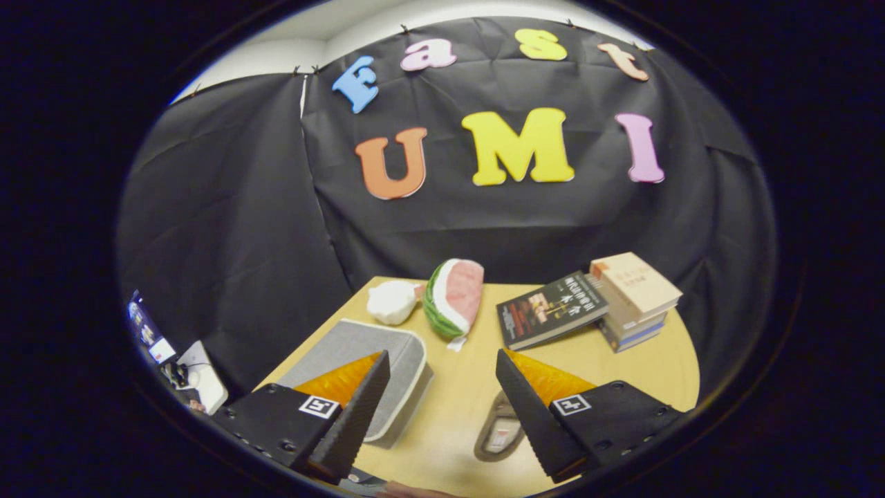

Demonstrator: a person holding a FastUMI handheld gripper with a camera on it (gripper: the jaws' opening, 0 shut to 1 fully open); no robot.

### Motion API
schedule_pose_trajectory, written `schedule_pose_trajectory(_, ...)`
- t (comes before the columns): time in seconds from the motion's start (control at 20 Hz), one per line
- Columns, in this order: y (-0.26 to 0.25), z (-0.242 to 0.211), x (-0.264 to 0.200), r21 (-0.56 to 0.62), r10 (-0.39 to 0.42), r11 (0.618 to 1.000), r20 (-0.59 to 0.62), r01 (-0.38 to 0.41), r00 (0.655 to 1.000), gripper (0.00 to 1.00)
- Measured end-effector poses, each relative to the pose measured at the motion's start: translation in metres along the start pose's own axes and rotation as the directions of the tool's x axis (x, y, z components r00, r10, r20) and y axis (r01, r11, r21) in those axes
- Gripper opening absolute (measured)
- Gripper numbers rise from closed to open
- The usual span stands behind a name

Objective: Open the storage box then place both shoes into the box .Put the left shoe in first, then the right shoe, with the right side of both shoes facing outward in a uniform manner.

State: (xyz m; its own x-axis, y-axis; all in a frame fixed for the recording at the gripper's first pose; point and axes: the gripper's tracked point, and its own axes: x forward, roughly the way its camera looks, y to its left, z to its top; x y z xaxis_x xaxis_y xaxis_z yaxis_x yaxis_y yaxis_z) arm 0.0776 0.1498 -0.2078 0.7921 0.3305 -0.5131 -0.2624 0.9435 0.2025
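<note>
Grey felt storage box (359,356) sits lid-down on the near left of the desk (622,373), one shoe (499,430) lying near right by the released, wide-spread tongs (442,408), which should probably catch the lid's near edge squarely before lifting.

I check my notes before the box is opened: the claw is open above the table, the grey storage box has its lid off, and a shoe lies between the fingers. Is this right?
One thing is wrong: the gripper view shows the grey storage box with its lid on, closed. The rest holds: the claw is open above the table, and a shoe lies between its fingers.
</note>
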Motion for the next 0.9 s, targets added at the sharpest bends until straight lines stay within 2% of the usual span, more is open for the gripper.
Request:
schedule_pose_trajectory(0.15,0.015,-0.029,0.043,0.030,0.077,0.997,-0.136,-0.073,0.988,0.96)
schedule_pose_trajectory(0.3,0.017,-0.048,0.077,0.118,0.140,0.986,-0.238,-0.114,0.961,0.96)
schedule_pose_trajectory(0.6,0.029,-0.085,0.120,0.279,0.263,0.947,-0.393,-0.158,0.881,0.96)
schedule_pose_trajectory(0.8,0.026,-0.097,0.130,0.322,0.265,0.938,-0.419,-0.131,0.868,0.95)
schedule_pose_trajectory(0.9,0.025,-0.104,0.132,0.381,0.296,0.917,-0.444,-0.121,0.846,0.98)
